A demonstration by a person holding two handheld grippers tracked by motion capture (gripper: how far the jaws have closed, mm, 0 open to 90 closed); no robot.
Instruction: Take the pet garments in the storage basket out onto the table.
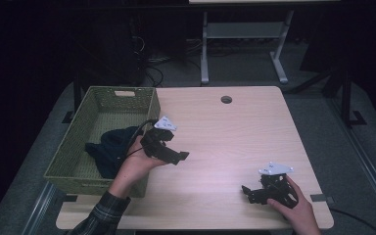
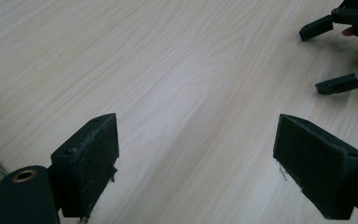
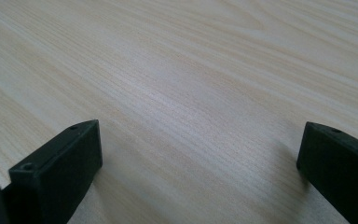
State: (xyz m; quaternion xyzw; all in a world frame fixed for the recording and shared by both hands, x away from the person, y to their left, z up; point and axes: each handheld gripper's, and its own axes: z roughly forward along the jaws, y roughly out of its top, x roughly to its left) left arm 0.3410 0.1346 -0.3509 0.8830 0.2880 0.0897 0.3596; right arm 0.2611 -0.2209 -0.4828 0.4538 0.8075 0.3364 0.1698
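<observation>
A green woven basket (image 1: 73,147) stands at the table's left side with a dark cloth (image 1: 108,147) lying inside it. My left gripper (image 1: 180,156) hovers just right of the basket's near corner, open, with nothing between its jaws. In the left gripper view the left gripper (image 2: 196,154) looks over bare wood, and the right gripper (image 2: 335,56) shows open at the top right. My right gripper (image 1: 247,192) rests low near the table's front right, open and empty. In the right gripper view the right gripper (image 3: 200,163) faces bare tabletop with its jaws wide apart.
The light wooden table (image 1: 225,142) has a round cable hole (image 1: 226,99) near its far edge. A white desk frame (image 1: 245,34) stands behind the table on the dark floor. A strip of grey tape (image 1: 321,198) sits at the front right edge.
</observation>
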